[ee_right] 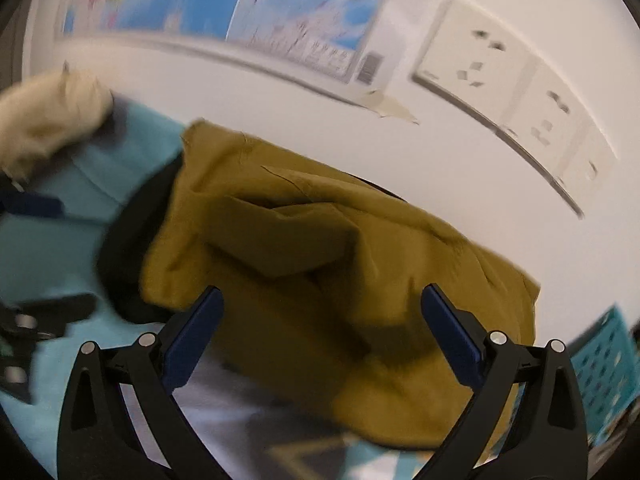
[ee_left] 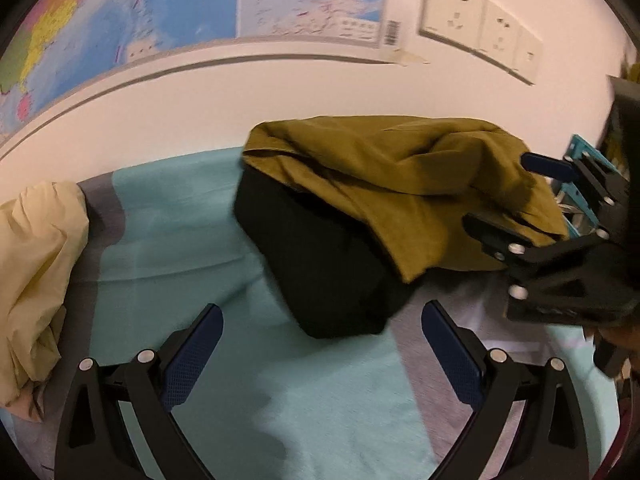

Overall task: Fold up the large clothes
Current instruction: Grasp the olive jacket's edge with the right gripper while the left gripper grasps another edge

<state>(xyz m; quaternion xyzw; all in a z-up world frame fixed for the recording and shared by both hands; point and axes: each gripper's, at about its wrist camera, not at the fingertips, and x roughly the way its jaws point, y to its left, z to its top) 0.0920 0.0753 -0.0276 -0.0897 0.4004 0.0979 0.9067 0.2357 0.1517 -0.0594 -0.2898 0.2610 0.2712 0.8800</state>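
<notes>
Left wrist view shows my left hand-held gripper (ee_left: 322, 354) spread wide and holding nothing, hovering over the teal bed sheet (ee_left: 168, 216) just short of the black garment (ee_left: 316, 256). The olive-mustard garment (ee_left: 384, 172) lies crumpled on top of that black one, close to the white wall (ee_left: 200, 108). My right hand-held gripper (ee_right: 322, 334) is also wide, its fingers to either side of the olive cloth's near edge; I judge it is reaching for a grasp, though no fabric is pinched yet. To do this well I would close on a single layer at a hem or corner, not the bunched middle, then lift and shake it flat. In the right wrist view the olive heap's long axis runs from upper left to lower right, roughly along the wall; which end is collar or hem I cannot tell.
</notes>
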